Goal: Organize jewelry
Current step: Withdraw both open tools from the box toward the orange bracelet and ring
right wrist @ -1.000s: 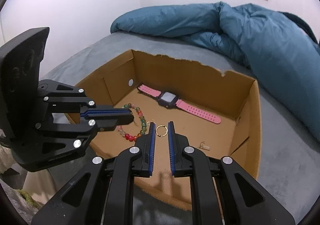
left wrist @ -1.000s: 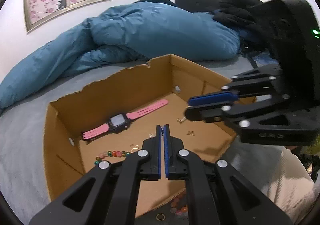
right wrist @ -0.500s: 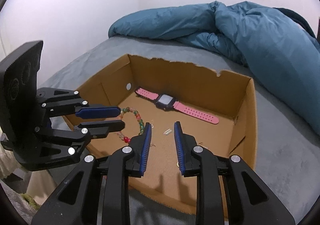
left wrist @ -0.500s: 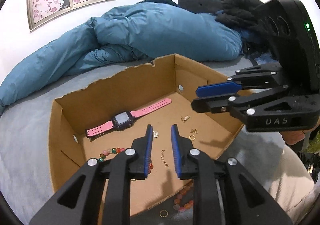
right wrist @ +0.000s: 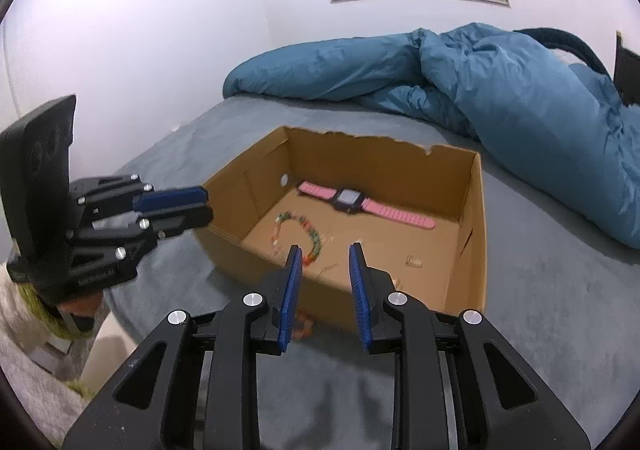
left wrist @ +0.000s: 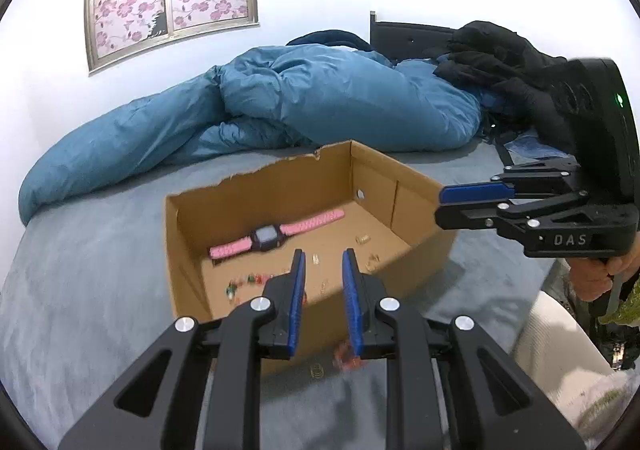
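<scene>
The open brown cardboard box [left wrist: 280, 205] sits on the grey bed, now farther from both tools than a moment ago: both have pulled back, up and out of it. The left gripper [left wrist: 323, 292], clamped together a second ago, now stands apart and empty; the right gripper [right wrist: 325, 290] is likewise wider and empty. Inside lie the pink-strapped watch [right wrist: 362, 205], the coloured bead bracelet [right wrist: 304, 234] and small gold pieces [left wrist: 363, 239]. A reddish bead string [left wrist: 347, 358] and a gold ring [left wrist: 316, 371] wait outside, so the sorting looks unfinished.
</scene>
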